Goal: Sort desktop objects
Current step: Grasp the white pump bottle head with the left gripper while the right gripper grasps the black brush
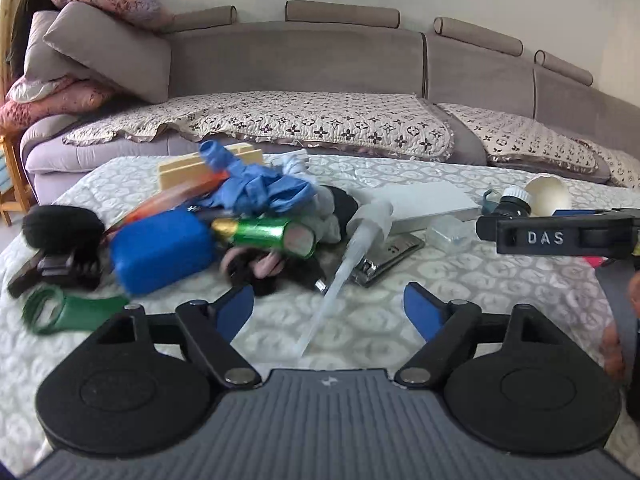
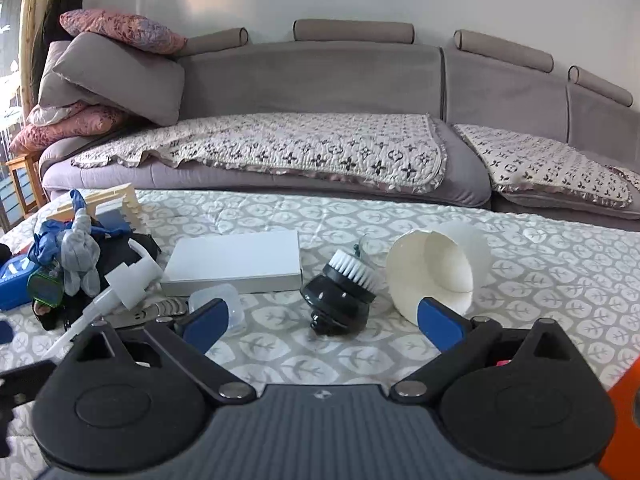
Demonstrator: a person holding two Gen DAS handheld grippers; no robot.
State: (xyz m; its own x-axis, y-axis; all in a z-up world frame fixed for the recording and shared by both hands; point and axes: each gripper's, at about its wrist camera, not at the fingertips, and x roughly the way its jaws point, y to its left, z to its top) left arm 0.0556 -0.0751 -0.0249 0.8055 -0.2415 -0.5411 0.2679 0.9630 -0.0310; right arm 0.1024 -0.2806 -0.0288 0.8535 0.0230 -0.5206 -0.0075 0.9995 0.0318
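Both grippers hover low over the quilted counter (image 2: 360,216), nothing sorted out of the clutter as far as can be judged. The left gripper (image 1: 328,308) has its jaws spread wide and empty, facing the pile at the left: a blue case (image 1: 160,252), a green tube (image 1: 268,236), blue gloves (image 1: 260,188) and a white pump dispenser (image 1: 352,256) whose tube lies slanted between the blue pads. The right gripper (image 2: 320,320) is likewise released and empty, aimed at the black brush head (image 2: 340,296), which lies tilted on the counter just left of the overturned white cup (image 2: 436,272) and right of the white box (image 2: 236,264). The brush head appears the likeliest pick. Recommendation: bring the jaws down around its black body, not the bristles, keeping clear of the cup's rim and of the small clear container (image 2: 220,304) beside the left pad. Its rounded base may roll if nudged first.
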